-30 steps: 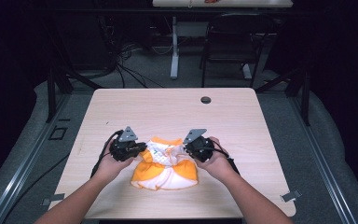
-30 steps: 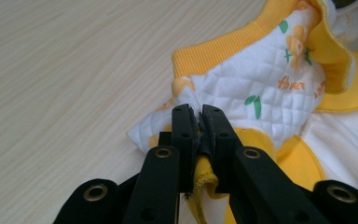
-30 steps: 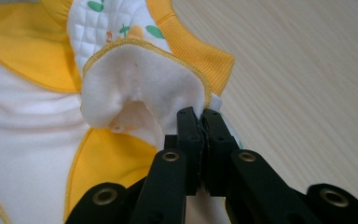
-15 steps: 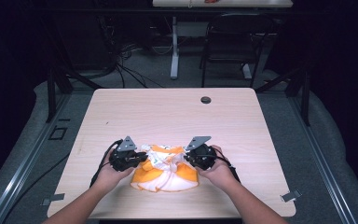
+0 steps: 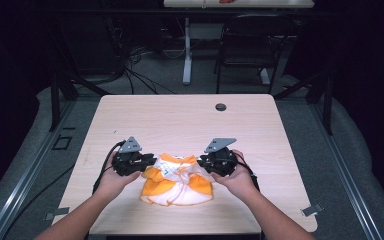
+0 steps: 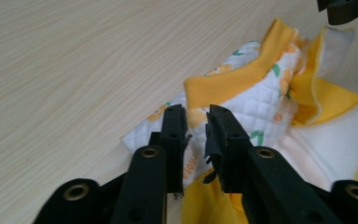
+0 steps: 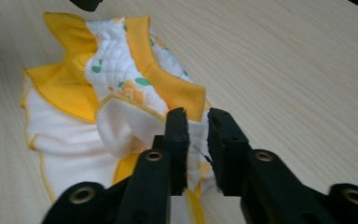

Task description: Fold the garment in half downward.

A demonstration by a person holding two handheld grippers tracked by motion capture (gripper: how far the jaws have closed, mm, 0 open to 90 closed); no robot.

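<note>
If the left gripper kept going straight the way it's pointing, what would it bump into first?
Most likely the little orange and white garment. The left gripper points right at its quilted part and orange band, with cloth showing in the gap between the jaws, which have just been opening. Depth is hard to judge; the other gripper is beyond.

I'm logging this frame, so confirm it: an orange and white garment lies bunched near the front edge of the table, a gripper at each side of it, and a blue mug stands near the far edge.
Not quite. No blue mug is there: the high view shows a small dark round thing flush in the table top near the far edge. The rest holds: the orange and white garment lies bunched near the front edge, the left gripper and right gripper at its sides.
</note>
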